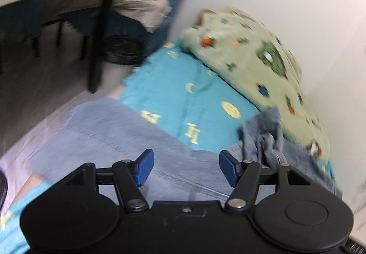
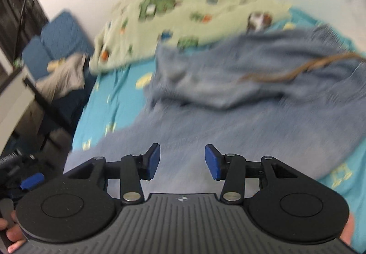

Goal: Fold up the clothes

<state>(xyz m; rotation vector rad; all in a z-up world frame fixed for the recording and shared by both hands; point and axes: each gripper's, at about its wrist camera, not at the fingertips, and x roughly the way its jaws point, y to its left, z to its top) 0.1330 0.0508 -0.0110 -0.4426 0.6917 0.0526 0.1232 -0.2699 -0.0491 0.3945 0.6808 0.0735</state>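
Observation:
Light blue jeans (image 1: 119,137) (image 2: 228,121) lie spread on a turquoise bedsheet (image 1: 183,94) (image 2: 107,103). In the right wrist view their far part is bunched and folded over, with a brown belt (image 2: 297,71) lying across it. My left gripper (image 1: 185,168) hovers above the denim with its blue pads wide apart and nothing between them. Over the jeans' near part, my right gripper (image 2: 181,162) is open too, its pads empty. Both views are blurred by motion.
A pale green patterned blanket (image 1: 251,57) (image 2: 173,16) is heaped along the white wall behind the jeans. Left of the bed stand a blue seat with grey clothing (image 1: 141,11) (image 2: 64,75) and dark furniture legs (image 1: 96,48). A hand (image 2: 11,238) shows at the lower left corner.

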